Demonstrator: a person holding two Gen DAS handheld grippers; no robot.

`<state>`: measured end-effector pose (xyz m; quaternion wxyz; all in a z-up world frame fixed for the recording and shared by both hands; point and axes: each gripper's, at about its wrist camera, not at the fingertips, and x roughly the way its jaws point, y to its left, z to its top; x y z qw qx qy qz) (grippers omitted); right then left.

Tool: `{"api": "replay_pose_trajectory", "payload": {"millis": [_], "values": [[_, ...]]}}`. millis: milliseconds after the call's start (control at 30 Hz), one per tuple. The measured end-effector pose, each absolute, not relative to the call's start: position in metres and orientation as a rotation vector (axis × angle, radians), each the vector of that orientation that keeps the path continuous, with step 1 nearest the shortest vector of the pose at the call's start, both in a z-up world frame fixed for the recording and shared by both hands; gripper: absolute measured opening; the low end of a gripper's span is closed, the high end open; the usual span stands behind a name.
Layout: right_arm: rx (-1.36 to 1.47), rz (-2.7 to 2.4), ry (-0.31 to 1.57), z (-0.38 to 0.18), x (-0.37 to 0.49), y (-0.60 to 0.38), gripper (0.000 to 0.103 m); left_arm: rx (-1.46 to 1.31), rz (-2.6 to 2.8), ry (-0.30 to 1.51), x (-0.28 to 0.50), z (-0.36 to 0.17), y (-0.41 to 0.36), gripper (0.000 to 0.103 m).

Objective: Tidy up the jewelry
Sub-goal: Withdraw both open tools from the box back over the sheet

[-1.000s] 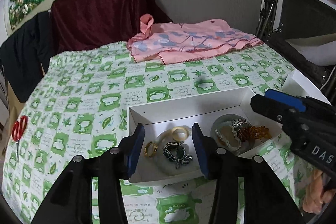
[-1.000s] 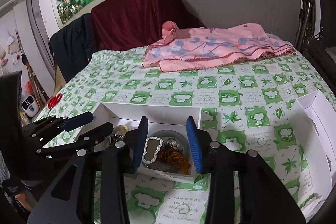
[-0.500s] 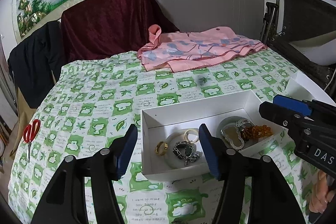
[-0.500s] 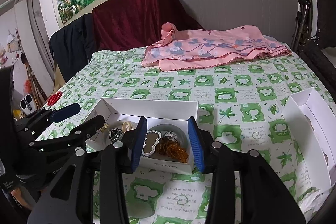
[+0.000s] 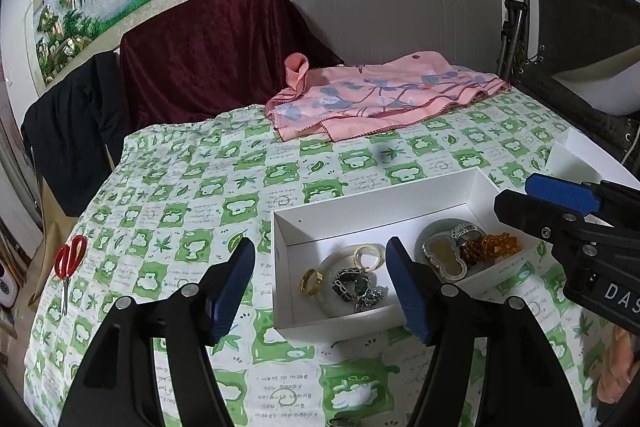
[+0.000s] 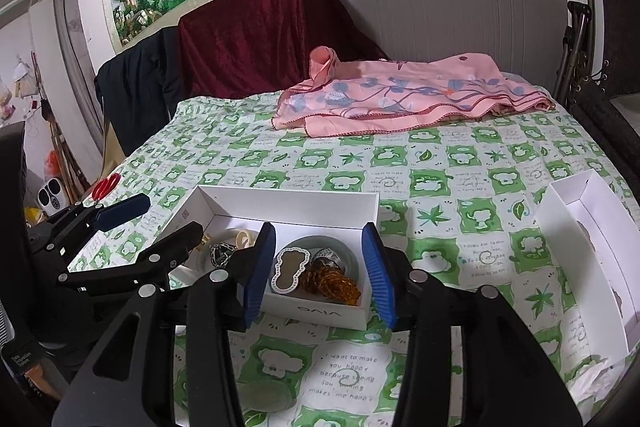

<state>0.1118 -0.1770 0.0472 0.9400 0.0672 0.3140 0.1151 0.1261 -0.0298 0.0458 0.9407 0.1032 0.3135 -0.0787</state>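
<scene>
Most of the jewelry [image 5: 356,285] already lies in the white box [image 5: 376,205] on the tabletop [image 5: 176,211]; one small piece [image 5: 340,421] sits outside, nearer than the box. Both the left gripper [image 5: 320,285] and right gripper [image 6: 319,269] have just opened wider and drawn back, fingers empty.

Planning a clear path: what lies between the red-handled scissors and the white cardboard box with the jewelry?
In the left wrist view, only bare green-and-white checked tablecloth lies between the red-handled scissors and the white cardboard box.
</scene>
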Motion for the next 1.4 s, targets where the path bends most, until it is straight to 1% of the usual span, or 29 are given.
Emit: {"api": "replay_pose_trajectory", "payload": {"millis": [600, 1067, 1200, 1400], "values": [[0.132, 0.237, 0.627, 0.052, 0.107, -0.175, 0.045, 0.226, -0.154, 0.632, 0.124, 0.047, -0.031, 0.07], [0.141, 0.231, 0.606, 0.058, 0.099, -0.18, 0.047, 0.198, -0.152, 0.642, 0.122, 0.049, -0.021, 0.078], [0.169, 0.225, 0.583, 0.062, 0.091, -0.188, 0.053, 0.143, -0.138, 0.65, 0.118, 0.052, -0.004, 0.079], [0.207, 0.225, 0.596, 0.056, 0.078, -0.197, 0.058, 0.084, -0.082, 0.681, 0.108, 0.048, 0.028, 0.079]]}}
